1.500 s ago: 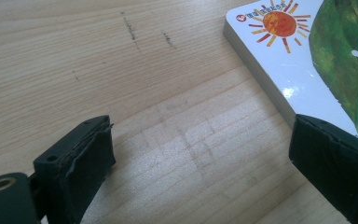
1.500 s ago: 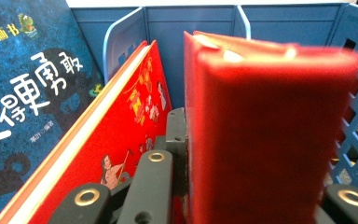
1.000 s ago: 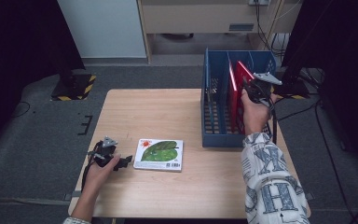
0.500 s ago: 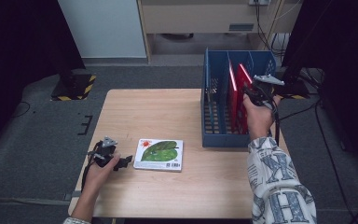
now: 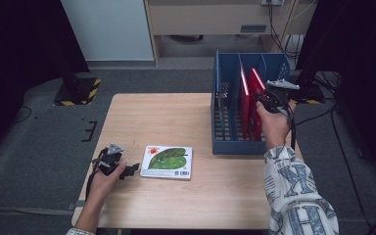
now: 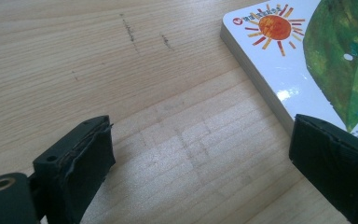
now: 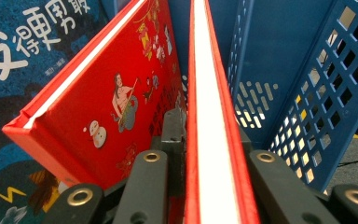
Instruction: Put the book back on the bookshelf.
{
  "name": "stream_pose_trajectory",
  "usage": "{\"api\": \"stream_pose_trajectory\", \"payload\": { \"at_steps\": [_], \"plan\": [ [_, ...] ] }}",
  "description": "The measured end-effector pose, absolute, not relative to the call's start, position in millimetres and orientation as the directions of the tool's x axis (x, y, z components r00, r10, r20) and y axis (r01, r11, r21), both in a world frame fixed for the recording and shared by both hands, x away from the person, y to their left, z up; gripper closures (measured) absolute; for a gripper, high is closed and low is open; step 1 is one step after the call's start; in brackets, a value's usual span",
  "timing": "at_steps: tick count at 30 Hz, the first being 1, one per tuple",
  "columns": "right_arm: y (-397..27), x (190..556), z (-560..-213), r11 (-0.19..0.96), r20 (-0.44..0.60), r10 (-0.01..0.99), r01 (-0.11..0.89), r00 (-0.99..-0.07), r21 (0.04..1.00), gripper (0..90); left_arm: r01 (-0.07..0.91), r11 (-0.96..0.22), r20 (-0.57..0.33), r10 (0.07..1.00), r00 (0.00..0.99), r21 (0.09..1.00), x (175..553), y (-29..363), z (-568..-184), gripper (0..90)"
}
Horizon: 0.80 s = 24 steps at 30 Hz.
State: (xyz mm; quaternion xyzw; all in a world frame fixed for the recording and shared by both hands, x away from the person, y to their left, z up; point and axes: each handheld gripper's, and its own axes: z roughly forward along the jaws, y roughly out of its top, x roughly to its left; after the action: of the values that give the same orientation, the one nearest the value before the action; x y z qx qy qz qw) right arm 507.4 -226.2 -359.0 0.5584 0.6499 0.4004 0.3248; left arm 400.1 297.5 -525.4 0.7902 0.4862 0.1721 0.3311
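The right tongs (image 7: 214, 186) clamp a red book (image 7: 209, 116) standing in the blue rack (image 5: 225, 117) at the tabletop's right edge; releasing seems next. The left tongs (image 6: 205, 172) rest apart beside the picture book (image 6: 326, 65).

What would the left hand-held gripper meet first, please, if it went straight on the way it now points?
Probably the flat white board book with the green leaf cover: the left hand-held gripper points at its near edge across bare wooden table, jaws open.
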Motion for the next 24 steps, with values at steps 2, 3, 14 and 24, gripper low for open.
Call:
{"api": "stream_pose_trajectory", "payload": {
  "at_steps": [2, 3, 14, 24],
  "plan": [
    [-226, 507, -359, 0.059, 0.023, 0.986, 0.467, -0.168, 0.882, 75.1, 0.654, -0.308, -0.05, 0.883, 0.467, 0.691, 400, 298, -525, 5.9],
    [-226, 506, -358, 0.06, 0.024, 0.985, 0.47, -0.17, 0.881, 74.8, 0.654, -0.307, -0.05, 0.883, 0.467, 0.691, 400, 298, -525, 5.9],
    [-225, 506, -355, 0.08, 0.013, 0.983, 0.485, -0.184, 0.871, 72.8, 0.653, -0.305, -0.052, 0.883, 0.467, 0.693, 400, 298, -525, 5.8],
    [-225, 510, -345, 0.082, 0.021, 0.979, 0.488, -0.202, 0.869, 73.0, 0.652, -0.305, -0.052, 0.882, 0.468, 0.694, 400, 297, -524, 5.8]
  ]
}}
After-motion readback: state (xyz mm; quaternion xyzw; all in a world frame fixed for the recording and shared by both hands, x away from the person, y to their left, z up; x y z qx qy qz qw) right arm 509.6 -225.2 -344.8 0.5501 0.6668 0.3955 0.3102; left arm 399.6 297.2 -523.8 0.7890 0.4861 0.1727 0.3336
